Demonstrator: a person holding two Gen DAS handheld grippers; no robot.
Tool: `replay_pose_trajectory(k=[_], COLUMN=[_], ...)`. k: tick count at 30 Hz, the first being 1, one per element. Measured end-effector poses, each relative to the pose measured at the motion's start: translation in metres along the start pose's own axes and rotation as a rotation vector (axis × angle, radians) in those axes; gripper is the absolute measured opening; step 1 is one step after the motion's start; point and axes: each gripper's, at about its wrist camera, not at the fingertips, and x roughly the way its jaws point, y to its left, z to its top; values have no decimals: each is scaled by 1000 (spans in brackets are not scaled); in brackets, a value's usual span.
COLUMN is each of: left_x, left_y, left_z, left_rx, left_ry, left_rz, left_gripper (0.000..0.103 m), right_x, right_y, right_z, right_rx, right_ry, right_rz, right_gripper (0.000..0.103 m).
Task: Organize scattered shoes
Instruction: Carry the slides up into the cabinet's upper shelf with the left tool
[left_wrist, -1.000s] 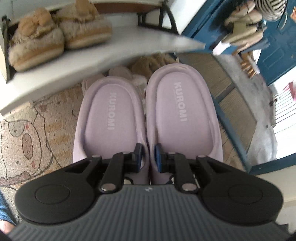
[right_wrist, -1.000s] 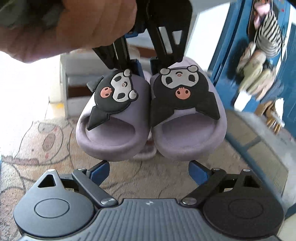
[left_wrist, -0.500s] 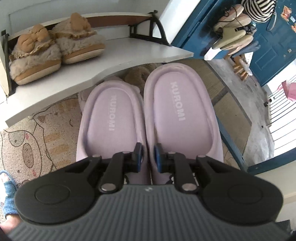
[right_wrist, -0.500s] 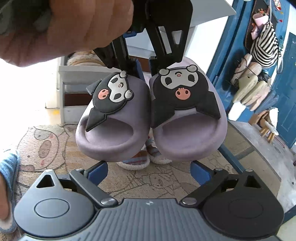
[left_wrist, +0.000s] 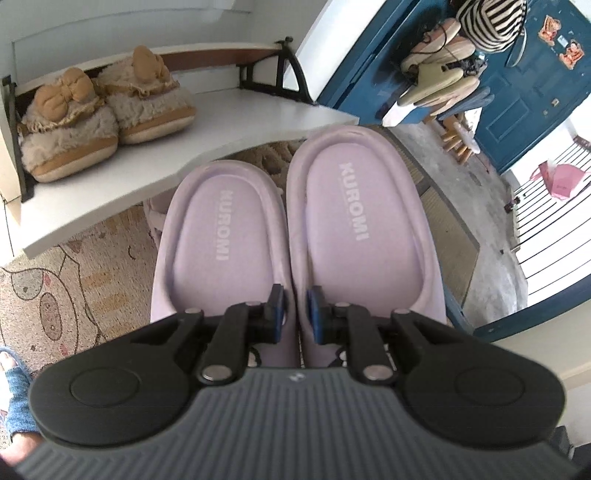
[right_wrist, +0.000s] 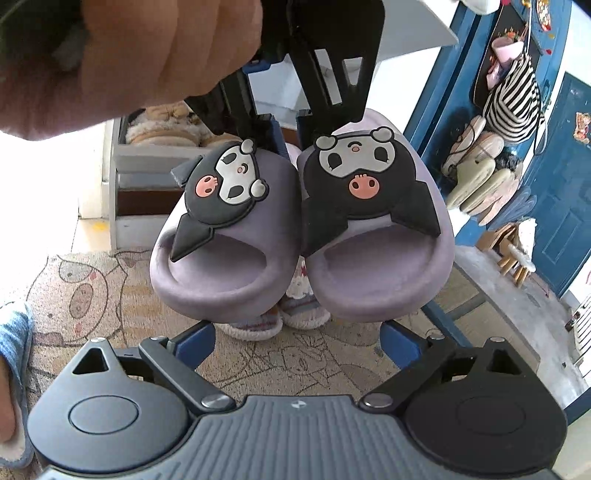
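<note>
The two purple slippers (left_wrist: 295, 229) are held together in the air, clamped at their inner edges by the left gripper (left_wrist: 294, 314), just in front of the white shelf (left_wrist: 229, 122). Two furry slippers (left_wrist: 107, 110) are seen on that shelf. The right gripper (right_wrist: 297, 341) is spread wide and holds nothing, below the slippers.

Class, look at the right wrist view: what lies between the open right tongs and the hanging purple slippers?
Only patterned rug, plus a knitted striped pair on the floor beneath the purple slippers. The right tongs touch nothing.
</note>
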Motion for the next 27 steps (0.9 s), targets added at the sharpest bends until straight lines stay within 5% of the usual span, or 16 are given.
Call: replay_pose_trajectory(k=[13,27], left_x=[-18,13], left_y=[-4,-28], left_z=[19,63], left_rx=[9,9], left_ry=[-69,-72], left_rz=[0,33], left_gripper=[13,13], right_x=[-3,37], right_y=[-3,-46], right_z=[19,43], right_rx=[-4,22], right_ry=[-88,-126], right_rz=[-5,48], right_gripper=[97,97])
